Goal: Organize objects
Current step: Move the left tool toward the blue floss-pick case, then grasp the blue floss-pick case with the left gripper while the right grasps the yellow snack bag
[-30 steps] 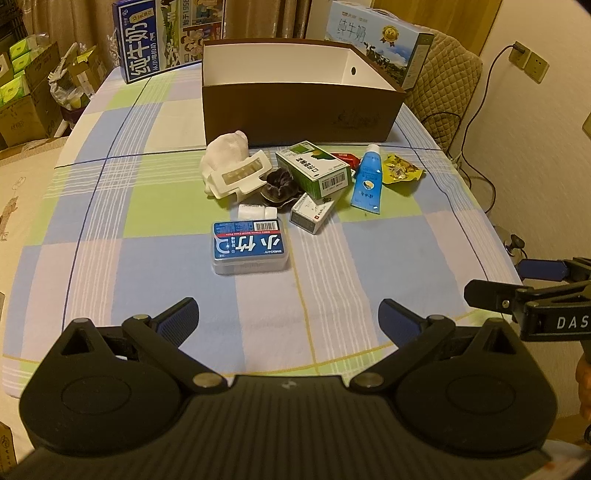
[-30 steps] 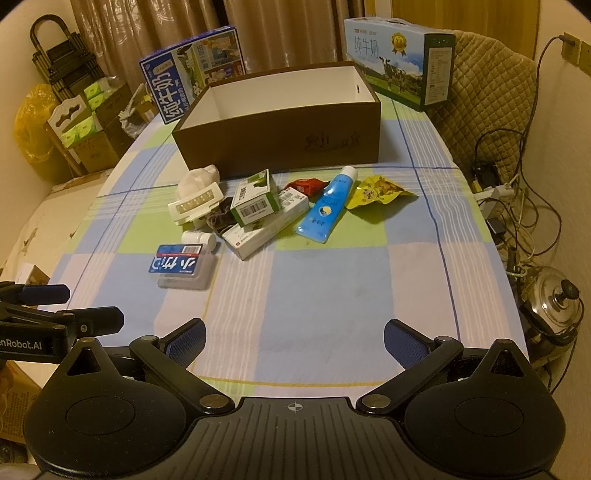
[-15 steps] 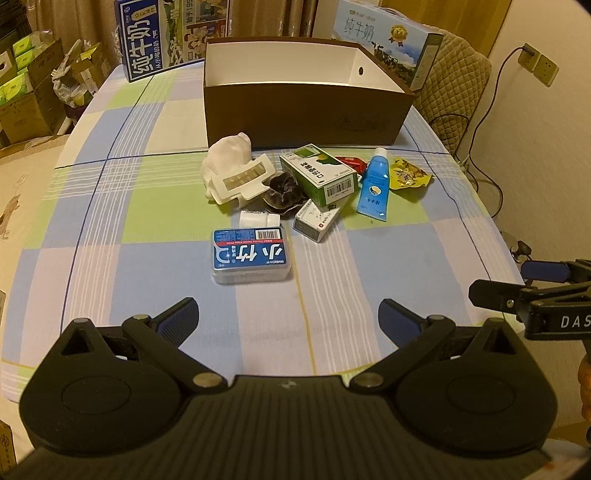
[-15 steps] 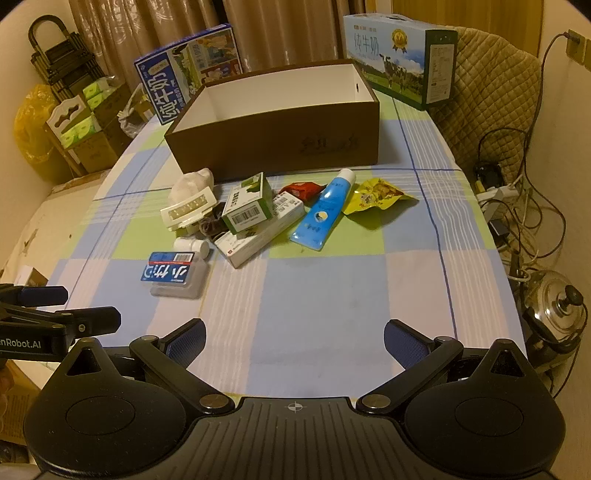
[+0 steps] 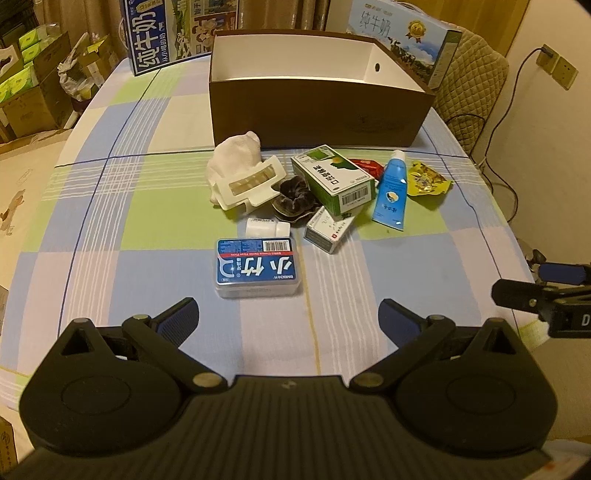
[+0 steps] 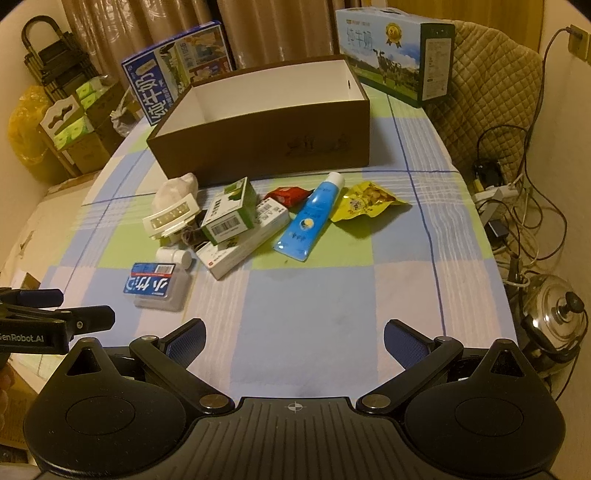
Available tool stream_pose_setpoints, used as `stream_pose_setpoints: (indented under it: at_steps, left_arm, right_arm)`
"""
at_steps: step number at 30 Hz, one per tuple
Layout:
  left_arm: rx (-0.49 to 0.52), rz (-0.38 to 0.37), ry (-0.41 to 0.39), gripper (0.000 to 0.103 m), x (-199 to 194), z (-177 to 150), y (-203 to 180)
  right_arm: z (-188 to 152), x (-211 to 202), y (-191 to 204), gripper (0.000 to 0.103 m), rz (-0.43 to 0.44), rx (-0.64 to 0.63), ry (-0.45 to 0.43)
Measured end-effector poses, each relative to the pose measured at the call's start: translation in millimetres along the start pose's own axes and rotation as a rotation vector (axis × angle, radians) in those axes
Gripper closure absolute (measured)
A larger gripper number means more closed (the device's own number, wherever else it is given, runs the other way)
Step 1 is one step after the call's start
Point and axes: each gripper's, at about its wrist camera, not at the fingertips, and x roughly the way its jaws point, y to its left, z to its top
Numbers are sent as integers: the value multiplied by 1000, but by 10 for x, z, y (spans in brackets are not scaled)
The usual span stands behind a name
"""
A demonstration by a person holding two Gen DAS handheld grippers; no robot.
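Observation:
A pile of small items lies in front of an empty brown box [image 5: 317, 114] [image 6: 273, 144]: a blue-labelled clear case [image 5: 257, 267] [image 6: 157, 290], a green carton [image 5: 332, 179] [image 6: 231, 210], a blue tube [image 5: 389, 192] [image 6: 310, 218], a yellow snack packet [image 5: 426, 179] [image 6: 364, 201], a white cloth [image 5: 234, 158], a white clip [image 5: 251, 184], a small white bottle [image 5: 267, 229] and a white carton [image 5: 328, 229]. My left gripper [image 5: 288, 317] is open just short of the blue case. My right gripper [image 6: 293, 338] is open over bare cloth, well short of the tube.
Two milk cartons [image 5: 173, 33] [image 6: 395, 55] stand behind the box. The checked tablecloth [image 6: 314, 295] ends at the right, where cables and a steel kettle [image 6: 554, 325] sit on the floor. Cardboard boxes [image 5: 26, 81] are stacked off the left edge.
Both grippers have moved forward towards the pile, so the items look larger and nearer. Both stay open and nothing on the table has shifted.

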Motion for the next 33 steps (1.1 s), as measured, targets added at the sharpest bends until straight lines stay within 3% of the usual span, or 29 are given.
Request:
stream_pose_setpoints:
  at_steps: [28,33]
  left_arm:
    - [-18,75,100,2,1087,301,181]
    - [-24,90,118,6,1240,307,227]
  right_arm:
    - [375,366,-592,2,-46,38,54]
    - [440,424,-707,2,-54,51,57]
